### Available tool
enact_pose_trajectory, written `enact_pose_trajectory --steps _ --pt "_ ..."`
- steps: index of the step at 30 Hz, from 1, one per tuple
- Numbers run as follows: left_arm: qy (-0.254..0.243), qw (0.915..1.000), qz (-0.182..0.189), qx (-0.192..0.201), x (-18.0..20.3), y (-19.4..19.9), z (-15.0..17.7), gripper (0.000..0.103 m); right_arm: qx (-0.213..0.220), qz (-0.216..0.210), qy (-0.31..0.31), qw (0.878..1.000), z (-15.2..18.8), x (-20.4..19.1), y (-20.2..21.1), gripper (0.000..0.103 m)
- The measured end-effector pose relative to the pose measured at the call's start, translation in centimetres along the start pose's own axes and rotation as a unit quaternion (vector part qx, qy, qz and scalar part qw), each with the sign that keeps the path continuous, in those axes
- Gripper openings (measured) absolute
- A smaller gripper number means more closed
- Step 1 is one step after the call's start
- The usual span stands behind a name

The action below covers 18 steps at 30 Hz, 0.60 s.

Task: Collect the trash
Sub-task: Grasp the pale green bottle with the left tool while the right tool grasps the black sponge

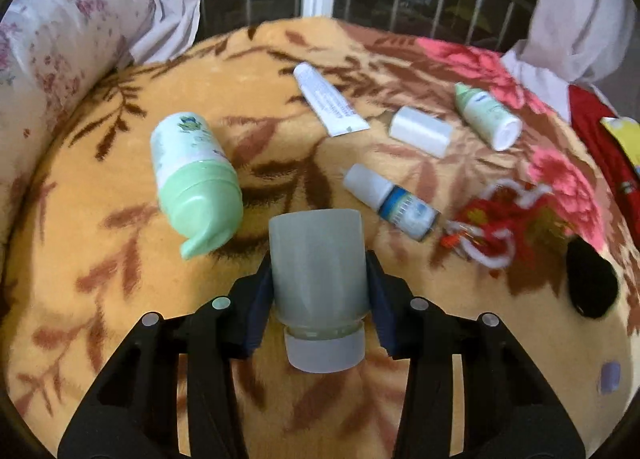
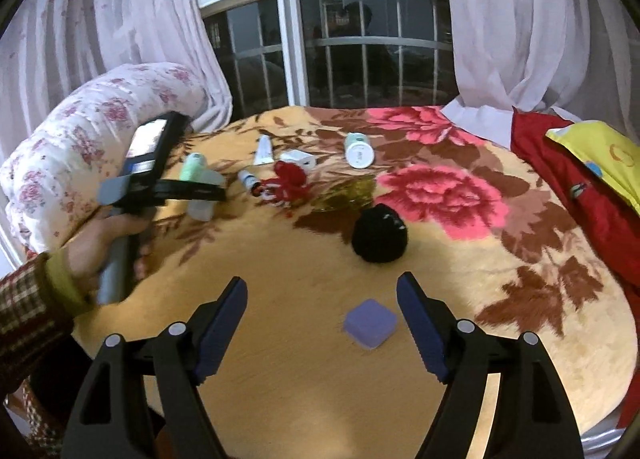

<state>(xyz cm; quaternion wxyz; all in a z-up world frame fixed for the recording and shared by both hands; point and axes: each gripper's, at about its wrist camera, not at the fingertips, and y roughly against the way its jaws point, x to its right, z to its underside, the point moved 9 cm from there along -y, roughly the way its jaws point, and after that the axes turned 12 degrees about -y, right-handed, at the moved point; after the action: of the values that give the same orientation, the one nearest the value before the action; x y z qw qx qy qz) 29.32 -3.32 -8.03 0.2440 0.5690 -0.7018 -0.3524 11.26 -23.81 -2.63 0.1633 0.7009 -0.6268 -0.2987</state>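
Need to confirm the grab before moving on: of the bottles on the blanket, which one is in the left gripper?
The frosted grey-green bottle, cap toward the camera, clamped in the left gripper. The other bottles lie loose on the blanket.

We see a bed under a flowered blanket (image 2: 400, 399). On it lie a green bottle (image 1: 192, 175), white tube (image 1: 328, 103), dropper bottle (image 1: 390, 199), purple square (image 2: 370, 323) and black lump (image 2: 379, 234).

Right claw (image 2: 320, 323) open above purple block (image 2: 370, 323).
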Motion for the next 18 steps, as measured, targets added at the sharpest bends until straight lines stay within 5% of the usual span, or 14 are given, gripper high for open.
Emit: enact_pose_trajectory --steps 9,18 --pt "-0.046 0.9969 0.032 0.054 2.7 8.3 3.6 0.043 -0.054 0.059 0.013 0.997 -4.6 2.4 -7.5 0.076" --pt "-0.043 0.9951 0.068 0.058 3.6 10.8 6.3 0.043 -0.152 0.093 0.017 0.984 -4.9 3.1 -15.1 0.075"
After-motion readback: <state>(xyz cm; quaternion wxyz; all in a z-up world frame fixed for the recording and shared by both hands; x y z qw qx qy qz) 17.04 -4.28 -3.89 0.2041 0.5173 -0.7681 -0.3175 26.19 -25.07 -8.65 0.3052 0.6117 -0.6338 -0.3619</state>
